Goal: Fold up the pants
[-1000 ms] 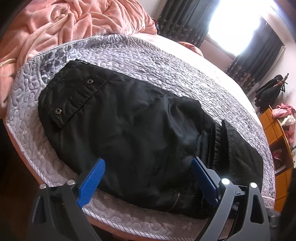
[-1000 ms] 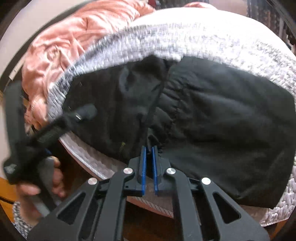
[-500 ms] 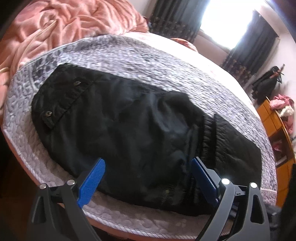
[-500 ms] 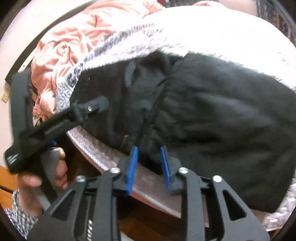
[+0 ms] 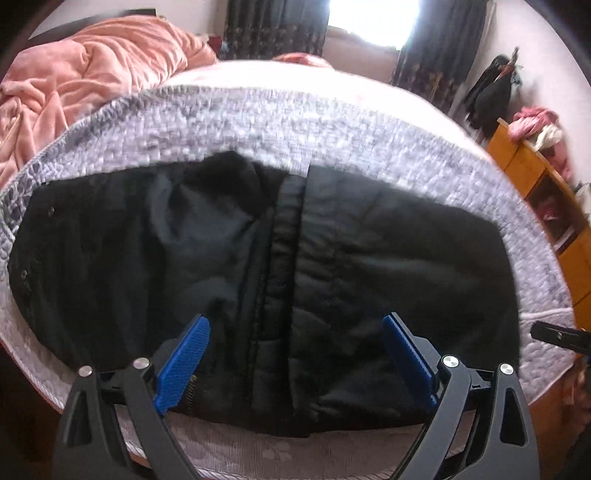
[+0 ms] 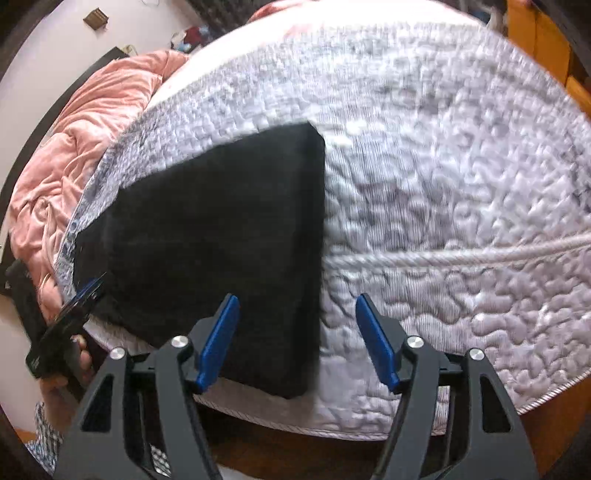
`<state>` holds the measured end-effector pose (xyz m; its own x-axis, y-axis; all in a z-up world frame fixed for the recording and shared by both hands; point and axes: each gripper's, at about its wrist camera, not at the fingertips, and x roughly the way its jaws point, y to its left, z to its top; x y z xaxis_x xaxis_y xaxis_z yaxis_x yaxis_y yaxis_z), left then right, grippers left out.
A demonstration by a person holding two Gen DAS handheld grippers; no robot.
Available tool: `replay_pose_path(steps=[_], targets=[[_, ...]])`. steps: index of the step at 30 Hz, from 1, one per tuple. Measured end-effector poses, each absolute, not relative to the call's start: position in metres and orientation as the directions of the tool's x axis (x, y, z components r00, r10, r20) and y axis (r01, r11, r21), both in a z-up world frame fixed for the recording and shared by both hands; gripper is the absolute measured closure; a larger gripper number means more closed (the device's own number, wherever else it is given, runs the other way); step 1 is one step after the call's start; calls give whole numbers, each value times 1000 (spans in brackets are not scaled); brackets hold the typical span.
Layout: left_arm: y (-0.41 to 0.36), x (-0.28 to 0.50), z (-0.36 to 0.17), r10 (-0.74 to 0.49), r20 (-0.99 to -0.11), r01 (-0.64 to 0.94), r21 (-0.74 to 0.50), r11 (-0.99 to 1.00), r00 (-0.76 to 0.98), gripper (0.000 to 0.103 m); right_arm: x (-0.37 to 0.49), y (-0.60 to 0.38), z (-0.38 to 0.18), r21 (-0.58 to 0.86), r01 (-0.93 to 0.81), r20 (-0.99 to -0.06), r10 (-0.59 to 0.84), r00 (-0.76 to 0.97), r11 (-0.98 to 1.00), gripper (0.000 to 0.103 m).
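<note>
The black pants [image 5: 258, 266] lie folded across the grey quilted bedspread [image 5: 258, 122], with the cuffs' ribbed band running down the middle. My left gripper [image 5: 293, 349] is open and empty, just above the near edge of the pants. In the right wrist view the pants [image 6: 221, 236] show as a dark slab with a straight right edge. My right gripper [image 6: 297, 336] is open and empty over that right edge, near the bed's front edge. The left gripper [image 6: 77, 299] shows at the far left there.
A pink blanket [image 5: 85, 81] is bunched at the back left of the bed. An orange wooden shelf [image 5: 546, 206] with clothes stands at the right. Dark curtains [image 5: 273, 26] and a bright window are behind. The quilt [image 6: 461, 184] stretches bare to the right of the pants.
My right gripper opened, let go of the pants and swung to their right edge. My left gripper stayed open and moved right along the front of the pants.
</note>
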<state>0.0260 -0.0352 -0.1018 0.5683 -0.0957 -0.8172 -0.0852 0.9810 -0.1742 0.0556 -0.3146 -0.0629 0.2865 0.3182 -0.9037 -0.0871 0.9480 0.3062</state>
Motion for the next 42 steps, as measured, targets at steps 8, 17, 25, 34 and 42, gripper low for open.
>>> replay_pose_path(steps=[8, 17, 25, 34, 42], targets=[[-24, 31, -133, -154, -853, -138, -254, 957, 499, 3, 53, -315, -120, 557, -56, -813, 558, 165, 828, 50], [-33, 32, -134, -155, -851, -126, -249, 960, 502, 3, 43, -317, -88, 513, -79, -824, 516, 234, 855, 89], [-15, 29, -123, -190, -832, -104, -283, 954, 520, 4, 46, -297, -89, 306, -46, -915, 307, 262, 951, 67], [79, 6, -100, -109, -811, -264, -309, 914, 574, 4, 28, -220, -32, 316, -204, -859, 370, 353, 927, 54], [208, -20, -120, -59, -809, -520, -430, 738, 585, 4, 30, -128, -71, 280, -320, -894, 367, 256, 905, 48]])
